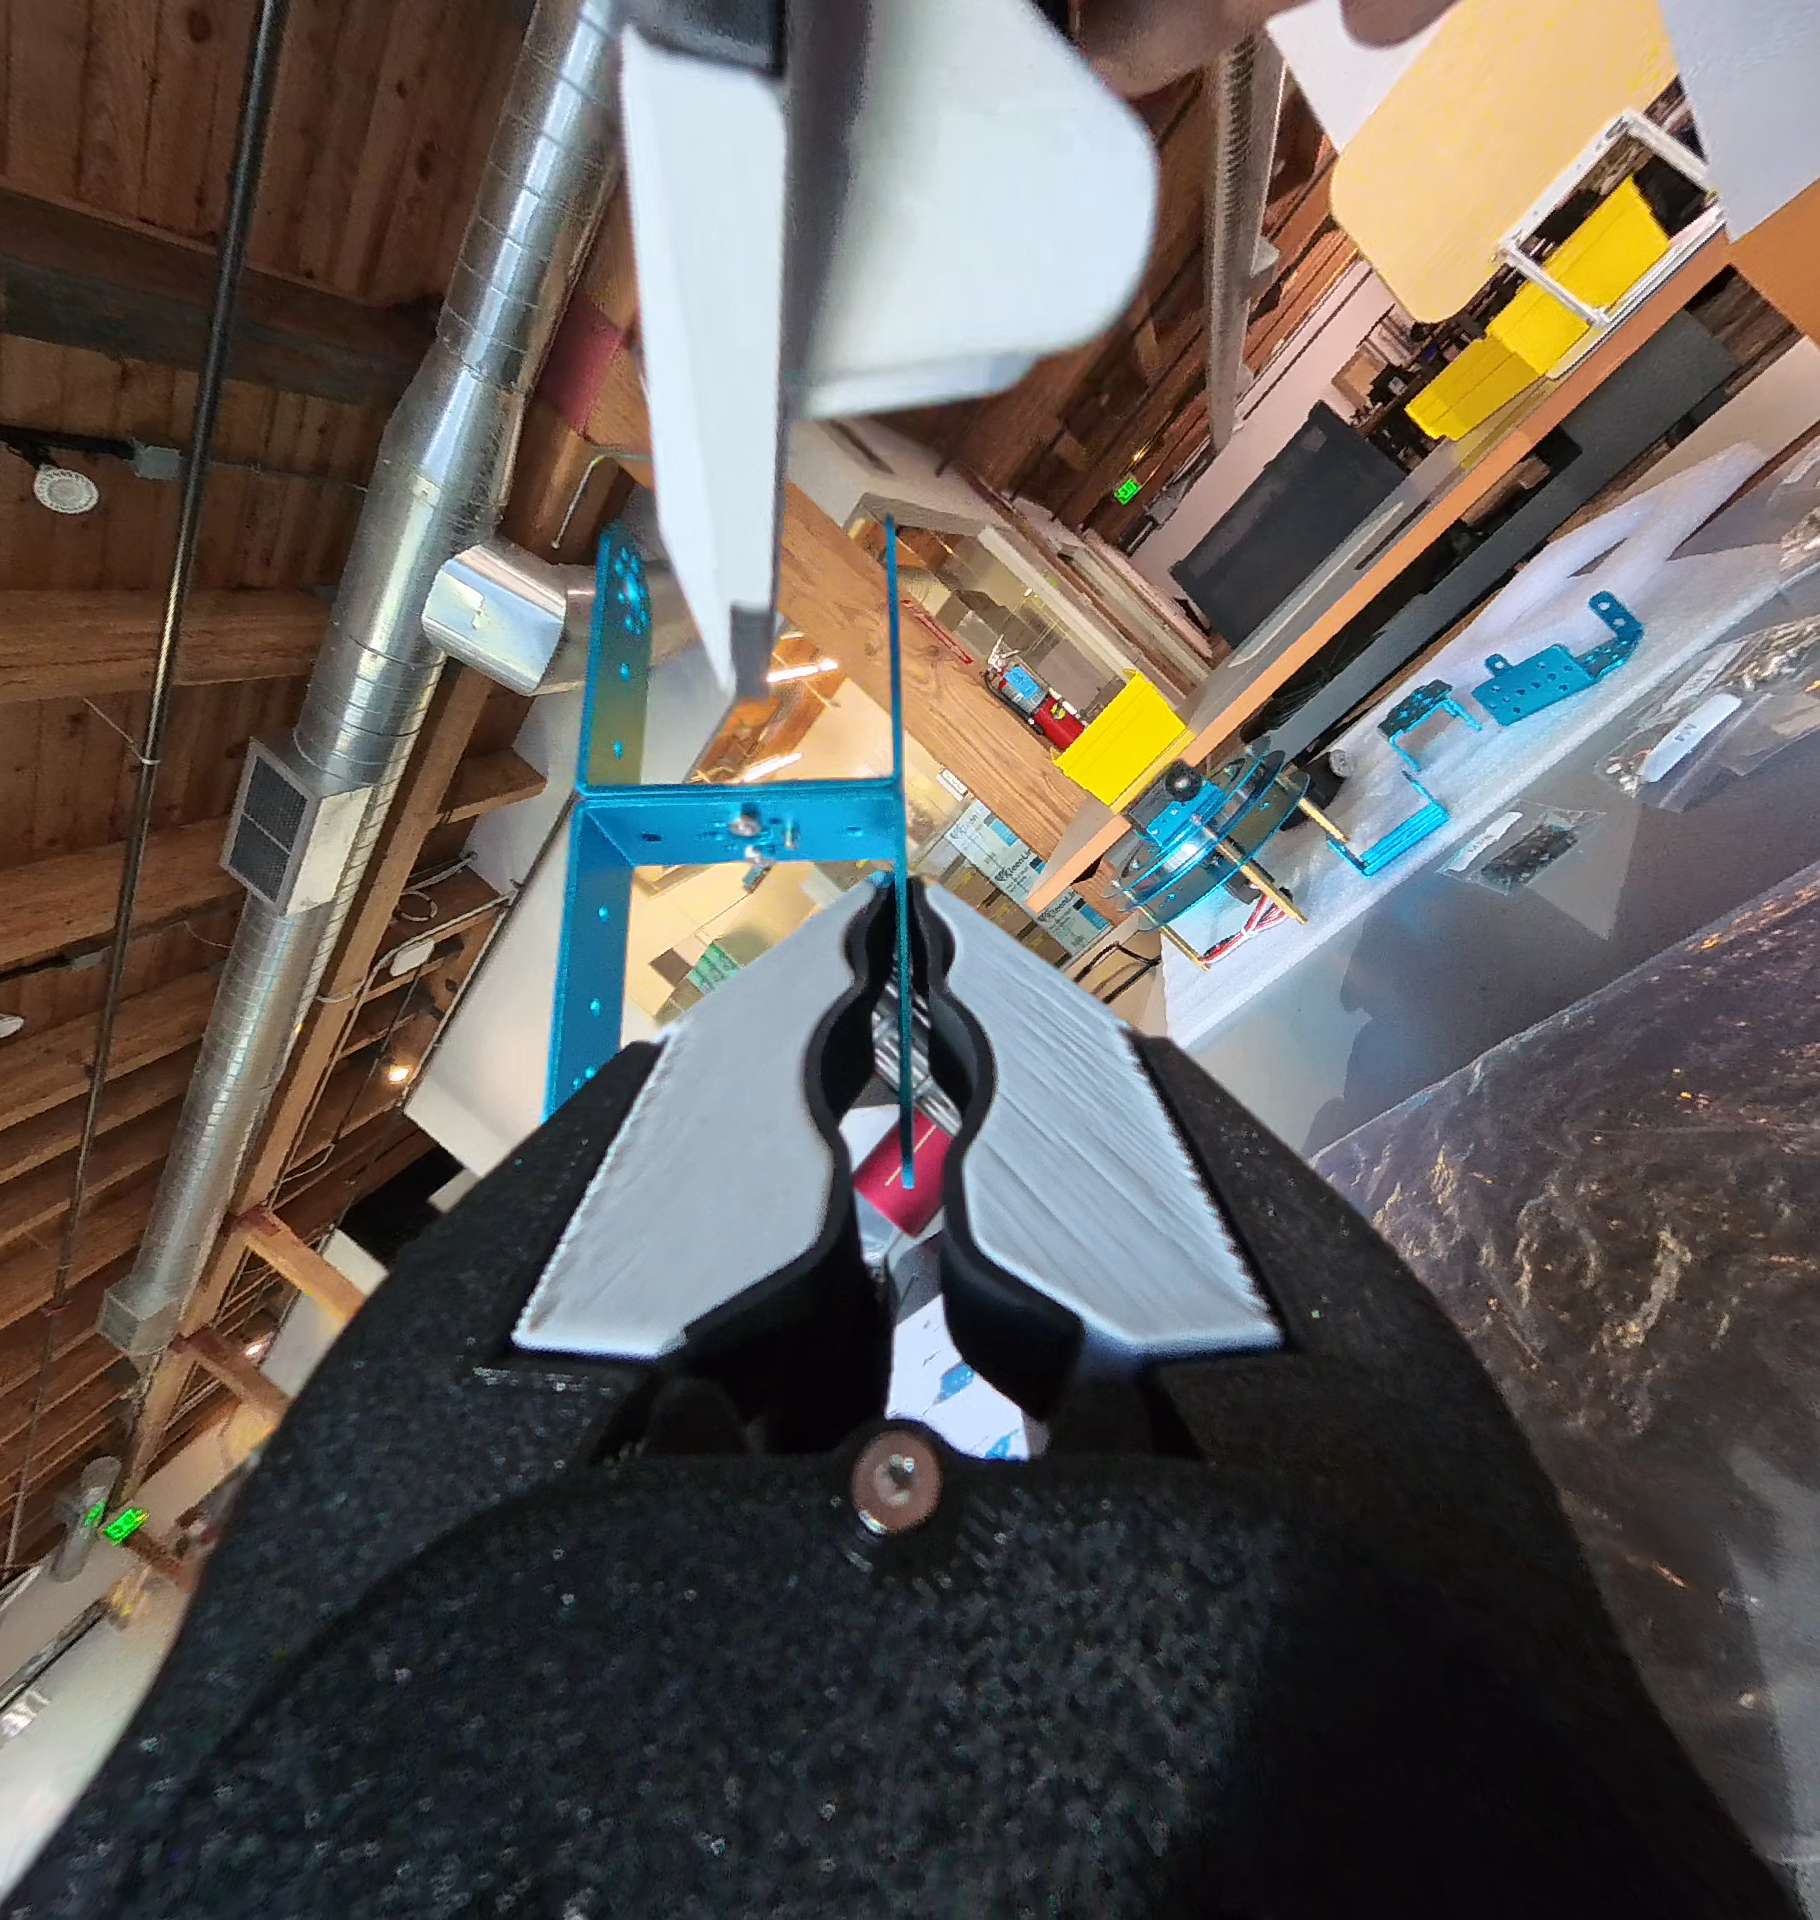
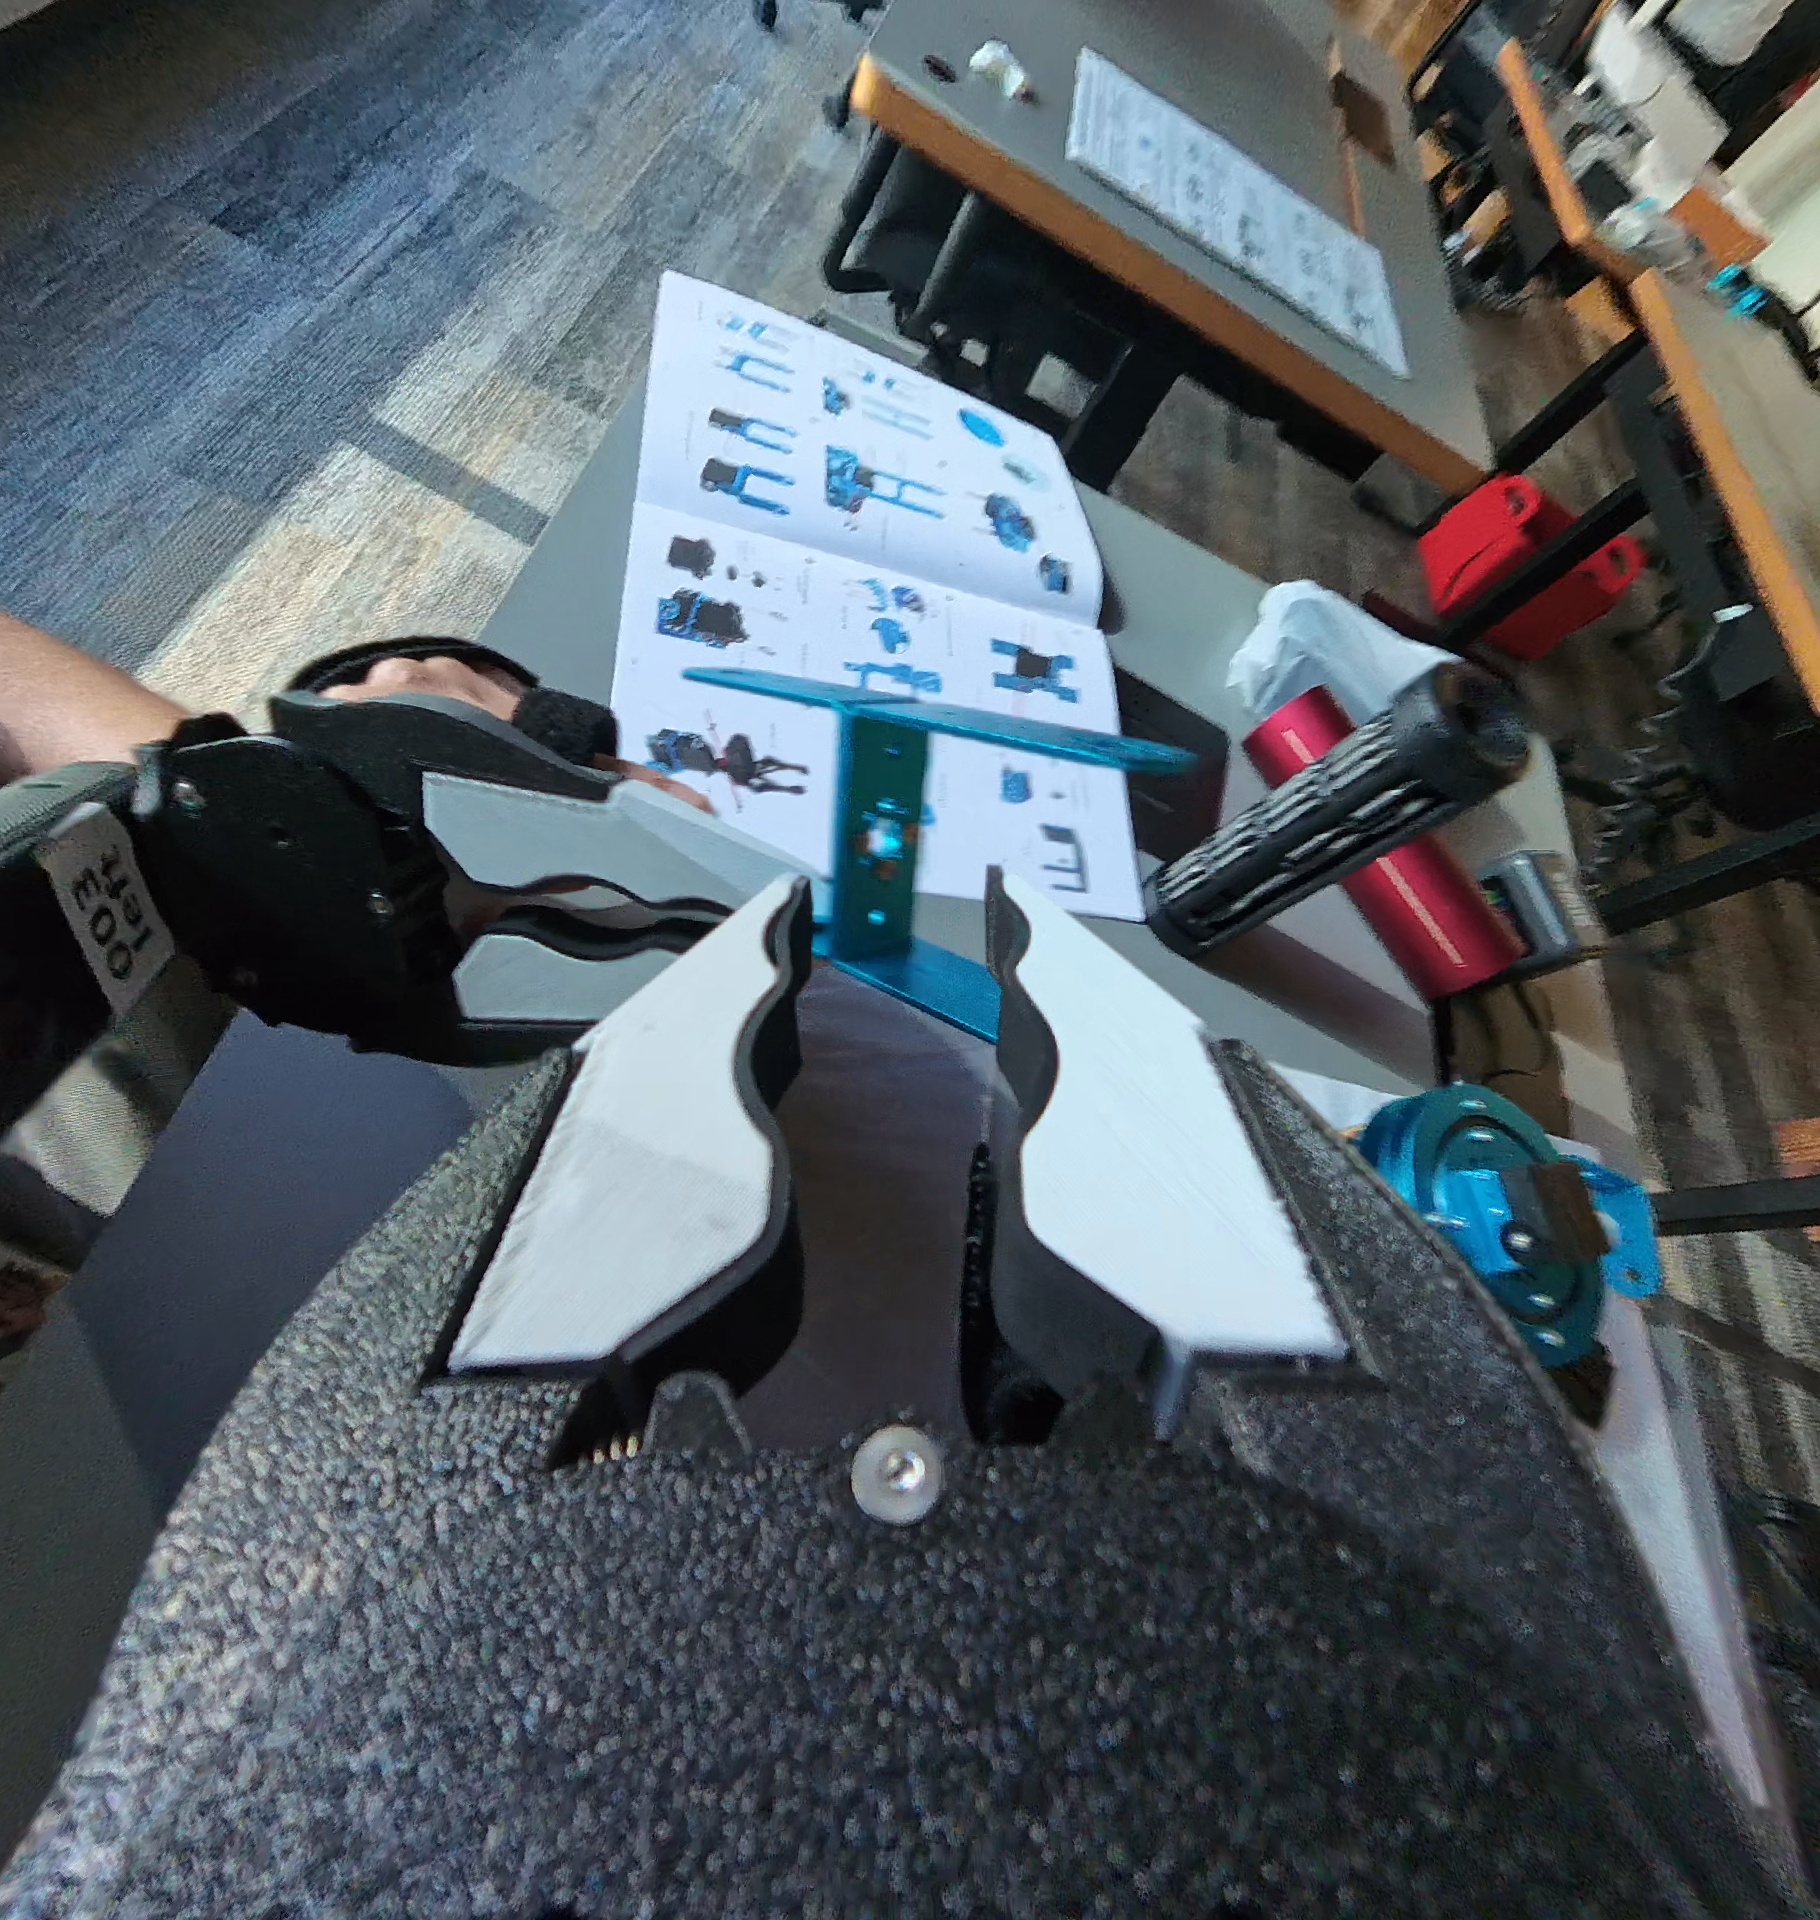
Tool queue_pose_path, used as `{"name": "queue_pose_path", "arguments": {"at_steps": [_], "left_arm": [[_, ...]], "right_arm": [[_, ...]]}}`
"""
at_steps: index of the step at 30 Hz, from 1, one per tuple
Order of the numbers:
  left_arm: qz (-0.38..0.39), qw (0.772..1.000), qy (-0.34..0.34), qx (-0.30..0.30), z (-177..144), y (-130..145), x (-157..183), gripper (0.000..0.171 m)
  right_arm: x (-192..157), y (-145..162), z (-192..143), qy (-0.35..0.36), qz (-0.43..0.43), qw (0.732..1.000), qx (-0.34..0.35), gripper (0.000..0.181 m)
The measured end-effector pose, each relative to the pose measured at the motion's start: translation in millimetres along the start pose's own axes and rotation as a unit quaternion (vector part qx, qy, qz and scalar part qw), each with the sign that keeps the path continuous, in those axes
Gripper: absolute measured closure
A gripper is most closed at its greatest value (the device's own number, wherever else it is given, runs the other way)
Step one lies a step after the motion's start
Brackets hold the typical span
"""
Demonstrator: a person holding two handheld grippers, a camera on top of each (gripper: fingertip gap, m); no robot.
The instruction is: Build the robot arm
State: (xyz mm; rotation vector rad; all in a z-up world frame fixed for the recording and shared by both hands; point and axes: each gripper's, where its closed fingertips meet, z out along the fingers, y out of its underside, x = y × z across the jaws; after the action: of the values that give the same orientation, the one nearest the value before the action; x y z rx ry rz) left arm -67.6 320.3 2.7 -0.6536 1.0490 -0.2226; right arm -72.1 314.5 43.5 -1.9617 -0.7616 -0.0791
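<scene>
Gripped in the left gripper (image 1: 901, 904) is a blue metal bracket assembly (image 1: 740, 826): its two fingers are closed on one thin blue plate, seen edge-on between the pads, while the rest of the H-shaped frame juts out ahead and to the left of the fingertips. From the right wrist view the same left gripper (image 2: 781, 878) reaches in from the left and holds the bracket assembly (image 2: 880, 831) above an open instruction booklet (image 2: 864, 582) on a grey table (image 2: 1249, 644). Right gripper (image 2: 901, 894) has its jaws parted and empty, with the bracket just beyond its tips. Further right lie a red cylinder with a black grip (image 2: 1342, 821) and a blue round part (image 2: 1498, 1226).
</scene>
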Motion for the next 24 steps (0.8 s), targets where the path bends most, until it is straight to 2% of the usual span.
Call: {"name": "queue_pose_path", "arguments": {"at_steps": [3,4,7,8,12,14,16,17,20,22,24], "left_arm": [[-0.031,0.999,0.02,0.017,-1.4,-3.5,1.6,0.171],[-0.046,0.998,0.03,0.025,-2.1,-5.2,2.1,0.171],[-0.107,0.989,0.077,0.063,-5.8,-14.3,5.8,0.171],[-0.123,0.985,0.094,0.073,-6.8,-16.6,7.9,0.171],[-0.149,0.973,0.151,0.09,-8.5,-19.8,20.5,0.171],[-0.152,0.967,0.179,0.1,-11.8,-23.4,28.5,0.171],[-0.166,0.959,0.2,0.11,-15.5,-27.7,32.9,0.171],[-0.172,0.956,0.207,0.114,-16.8,-29.4,33.4,0.171],[-0.193,0.946,0.223,0.136,-21.6,-36.8,32.3,0.171],[-0.208,0.934,0.245,0.152,-26.4,-43.1,34.9,0.171],[-0.219,0.922,0.271,0.166,-31.2,-49.2,39.3,0.17]], "right_arm": [[14.9,-2.3,-22.4,-0.01,-0.012,0.999,0.034,0.142],[13.8,-3.0,-30.1,-0.037,-0.012,0.998,0.052,0.139],[1.0,2.6,-48.7,-0.154,0.004,0.983,0.103,0.111],[1.4,10.9,-47.5,-0.175,0.018,0.979,0.098,0.1],[0.2,42.8,-23.8,-0.22,0.077,0.971,0.041,0.087],[5.9,48.6,-16.9,-0.204,0.067,0.976,0.037,0.093],[3.7,51.5,-18.4,-0.187,0.01,0.982,0.036,0.093],[6.2,54.8,-18.4,-0.156,-0.032,0.987,0.027,0.093],[5.5,60.9,-21.8,-0.108,-0.121,0.987,-0.002,0.08],[2.1,55.5,-24.3,-0.101,-0.16,0.982,0.004,0.062],[-6.6,46.8,-29.1,-0.124,-0.191,0.973,0.028,0.064]]}}
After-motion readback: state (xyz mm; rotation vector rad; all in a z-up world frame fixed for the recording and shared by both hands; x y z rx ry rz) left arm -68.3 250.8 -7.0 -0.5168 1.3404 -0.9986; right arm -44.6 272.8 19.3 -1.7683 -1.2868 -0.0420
